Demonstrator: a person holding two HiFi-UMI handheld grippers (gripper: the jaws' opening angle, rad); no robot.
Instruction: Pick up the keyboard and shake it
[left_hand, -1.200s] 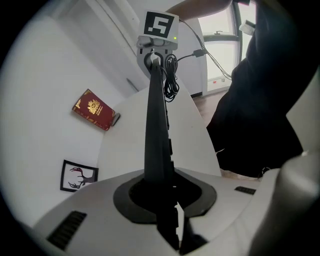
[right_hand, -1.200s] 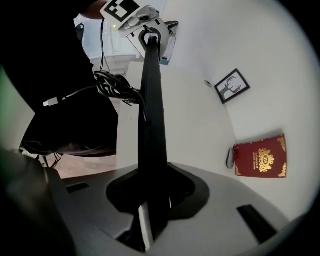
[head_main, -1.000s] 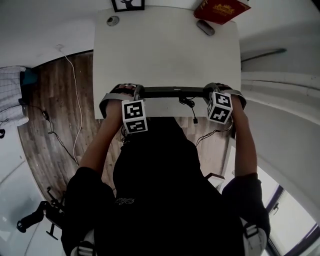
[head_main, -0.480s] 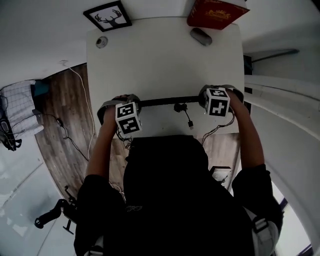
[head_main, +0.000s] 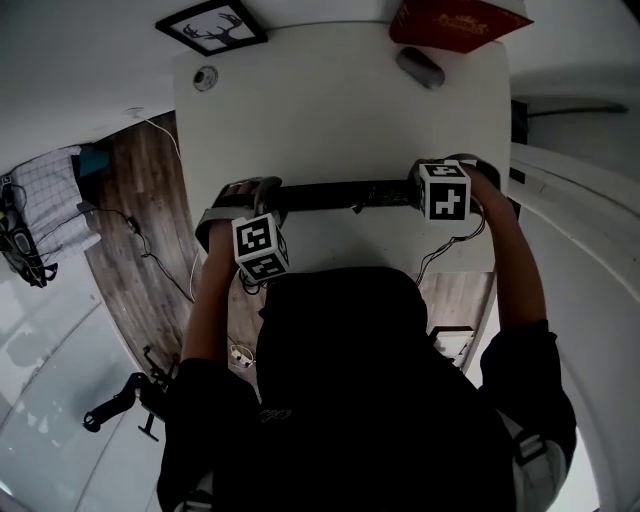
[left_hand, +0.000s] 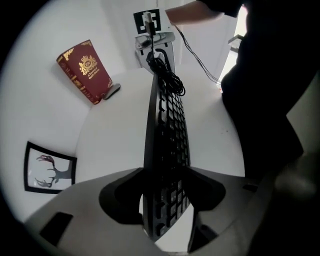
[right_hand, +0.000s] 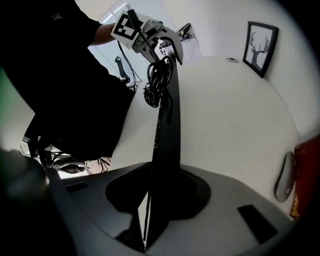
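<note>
One keyboard (head_main: 340, 193) in play, black, slung between two grippers over the near part of the one white table (head_main: 330, 110); I cannot tell whether its lower edge touches the top; the left gripper (head_main: 268, 192) has one end and its jaws are opening right now, the keyboard's end standing between them with keys turned to one pad and a sliver of light showing beside it, so that grip is going slack; over on the other end the right gripper (head_main: 418, 190) is clamped hard, both pads pressed on the keyboard, which runs away edge-on in its own view; one coiled cable (left_hand: 165, 75) is bunched on the keyboard near the right gripper's end; two marker cubes, one on each gripper; at the far edge of the table, one red book (head_main: 455, 22) stands with one grey mouse (head_main: 420, 67) just beside it; one framed deer picture (head_main: 210, 25) sits at the far left corner, and one small round disc (head_main: 205, 78) lies near it; one person in black, two bare forearms reaching out to the grippers.
</note>
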